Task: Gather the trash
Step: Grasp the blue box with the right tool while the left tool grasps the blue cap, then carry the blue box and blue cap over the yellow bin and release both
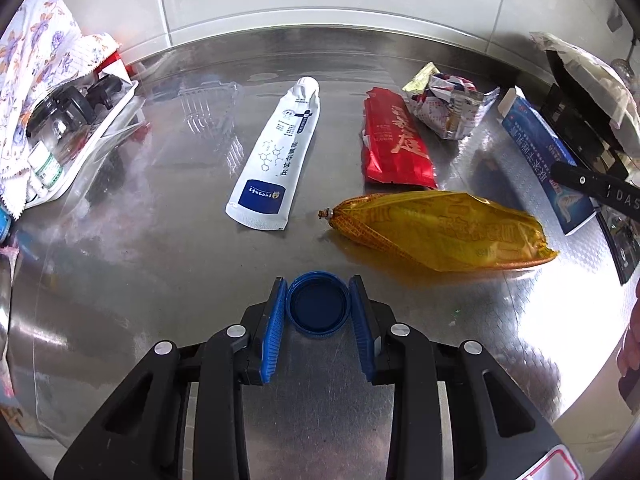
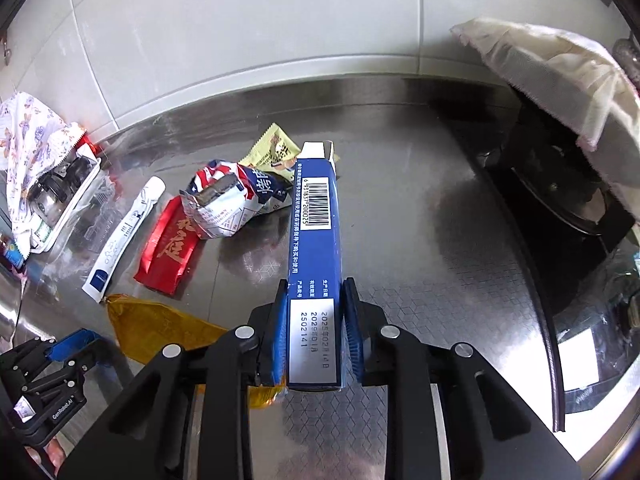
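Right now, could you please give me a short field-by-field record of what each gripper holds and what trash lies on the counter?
surface: shiny steel counter
left gripper: shut on round blue plastic bottle cap, open side up
right gripper: shut on long blue cardboard box, barcode side up
loose trash: white squeezed tube; red foil wrapper; yellow sausage wrapper; crumpled printed packet; small pale yellow sachet
left edge: white tray of bottles under floral cloth
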A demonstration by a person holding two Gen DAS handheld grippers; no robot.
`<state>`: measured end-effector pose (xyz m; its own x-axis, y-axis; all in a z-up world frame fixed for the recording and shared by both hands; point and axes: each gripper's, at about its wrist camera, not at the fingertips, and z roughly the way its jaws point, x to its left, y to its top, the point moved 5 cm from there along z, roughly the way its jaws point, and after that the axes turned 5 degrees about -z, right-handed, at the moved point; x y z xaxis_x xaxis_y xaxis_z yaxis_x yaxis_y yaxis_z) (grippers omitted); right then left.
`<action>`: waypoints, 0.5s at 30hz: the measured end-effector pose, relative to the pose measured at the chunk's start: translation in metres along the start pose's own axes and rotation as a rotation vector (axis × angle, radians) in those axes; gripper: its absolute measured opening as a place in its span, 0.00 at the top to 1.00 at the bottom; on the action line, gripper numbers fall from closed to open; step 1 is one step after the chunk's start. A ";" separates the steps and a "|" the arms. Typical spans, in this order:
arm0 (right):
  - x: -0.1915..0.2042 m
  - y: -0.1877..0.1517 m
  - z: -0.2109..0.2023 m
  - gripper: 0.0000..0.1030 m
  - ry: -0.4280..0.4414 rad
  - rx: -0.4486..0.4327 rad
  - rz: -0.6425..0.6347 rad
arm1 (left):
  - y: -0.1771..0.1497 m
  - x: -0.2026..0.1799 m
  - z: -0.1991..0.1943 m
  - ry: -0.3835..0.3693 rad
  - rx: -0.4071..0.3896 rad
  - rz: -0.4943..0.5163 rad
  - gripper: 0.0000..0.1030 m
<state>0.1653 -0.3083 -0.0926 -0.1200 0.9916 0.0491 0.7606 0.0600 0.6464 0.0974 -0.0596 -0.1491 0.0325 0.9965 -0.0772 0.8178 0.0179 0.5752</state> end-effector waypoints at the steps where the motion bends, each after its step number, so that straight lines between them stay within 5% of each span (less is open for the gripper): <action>1: 0.000 -0.001 -0.004 0.74 -0.005 -0.005 0.003 | -0.001 0.000 -0.002 -0.004 -0.003 0.004 0.69; 15: 0.008 -0.057 -0.083 0.74 -0.084 -0.057 0.087 | -0.024 0.010 -0.060 -0.074 -0.061 0.104 0.69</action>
<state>0.0680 -0.3130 -0.0660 0.0001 0.9990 0.0442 0.7283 -0.0304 0.6846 0.0436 -0.0450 -0.1151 0.1598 0.9844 -0.0733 0.7711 -0.0782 0.6319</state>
